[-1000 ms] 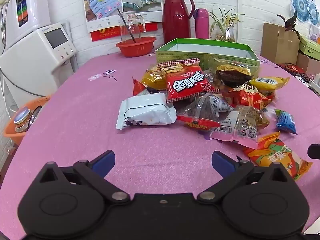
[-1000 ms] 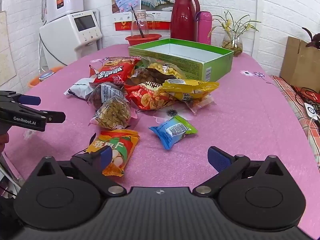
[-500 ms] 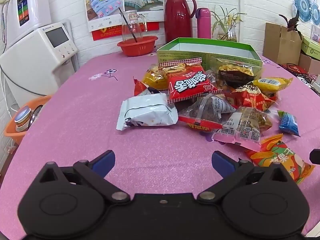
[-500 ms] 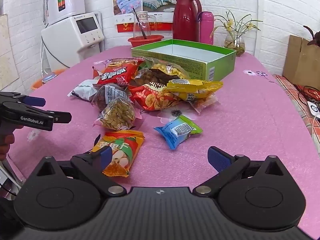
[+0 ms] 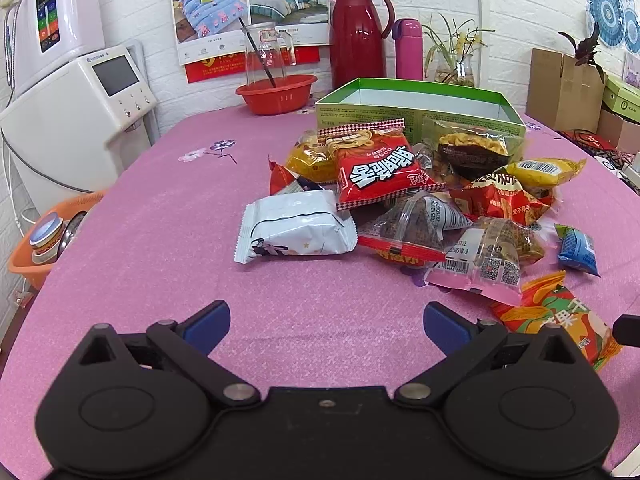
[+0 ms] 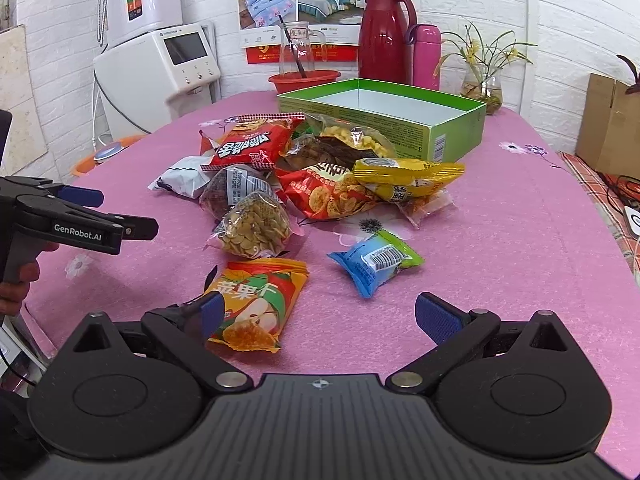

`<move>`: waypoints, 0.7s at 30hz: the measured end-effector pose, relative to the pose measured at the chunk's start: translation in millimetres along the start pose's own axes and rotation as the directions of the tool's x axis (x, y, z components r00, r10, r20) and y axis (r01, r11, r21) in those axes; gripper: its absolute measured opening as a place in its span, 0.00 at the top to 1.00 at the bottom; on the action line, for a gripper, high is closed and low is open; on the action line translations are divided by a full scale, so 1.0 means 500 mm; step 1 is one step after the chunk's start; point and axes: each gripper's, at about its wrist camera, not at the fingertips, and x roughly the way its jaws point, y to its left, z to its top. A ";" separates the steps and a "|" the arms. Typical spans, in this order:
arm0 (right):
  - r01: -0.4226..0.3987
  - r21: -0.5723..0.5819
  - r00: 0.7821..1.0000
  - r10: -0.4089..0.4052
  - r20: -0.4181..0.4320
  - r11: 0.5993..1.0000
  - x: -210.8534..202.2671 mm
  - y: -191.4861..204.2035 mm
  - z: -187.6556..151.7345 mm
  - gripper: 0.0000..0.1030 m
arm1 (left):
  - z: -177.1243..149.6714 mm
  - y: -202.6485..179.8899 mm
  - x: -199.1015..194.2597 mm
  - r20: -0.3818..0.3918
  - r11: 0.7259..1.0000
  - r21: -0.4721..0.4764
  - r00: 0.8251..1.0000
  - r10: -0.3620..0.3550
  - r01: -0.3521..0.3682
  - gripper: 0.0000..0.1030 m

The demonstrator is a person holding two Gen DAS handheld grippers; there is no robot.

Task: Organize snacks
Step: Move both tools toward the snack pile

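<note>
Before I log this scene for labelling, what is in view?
Box: 1, green, open, behind snacks.
Snack packets: about eleven, mixed colours, piled mid-table.
Apple packet: 1, orange, nearest.
Blue packet: 1, lying apart.
Flask: 1, red, at wall.
Bottle: 1, pink, beside flask.
Bowl: 1, red, holding a glass jug.
Left hand-held gripper: open.
Right hand-held gripper: open.

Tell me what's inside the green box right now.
The green box shows only bare white inner walls and part of its floor; no snacks visible. Its near wall hides the front of the floor, so something flat could lie there.
</note>
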 end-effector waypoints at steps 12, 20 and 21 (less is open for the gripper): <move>-0.014 -0.039 1.000 0.014 0.005 0.999 0.006 0.018 0.005 0.00 | 0.001 0.001 0.001 0.002 1.000 0.001 1.000 0.002 -0.002 0.00; -0.025 -0.066 1.000 0.026 0.007 0.998 0.012 0.033 0.007 0.00 | 0.002 0.000 0.001 0.004 1.000 0.001 1.000 0.003 -0.003 0.00; -0.027 -0.070 1.000 0.027 0.005 0.997 0.014 0.036 0.007 0.00 | 0.002 0.000 0.001 0.003 1.000 0.001 1.000 0.003 -0.003 0.00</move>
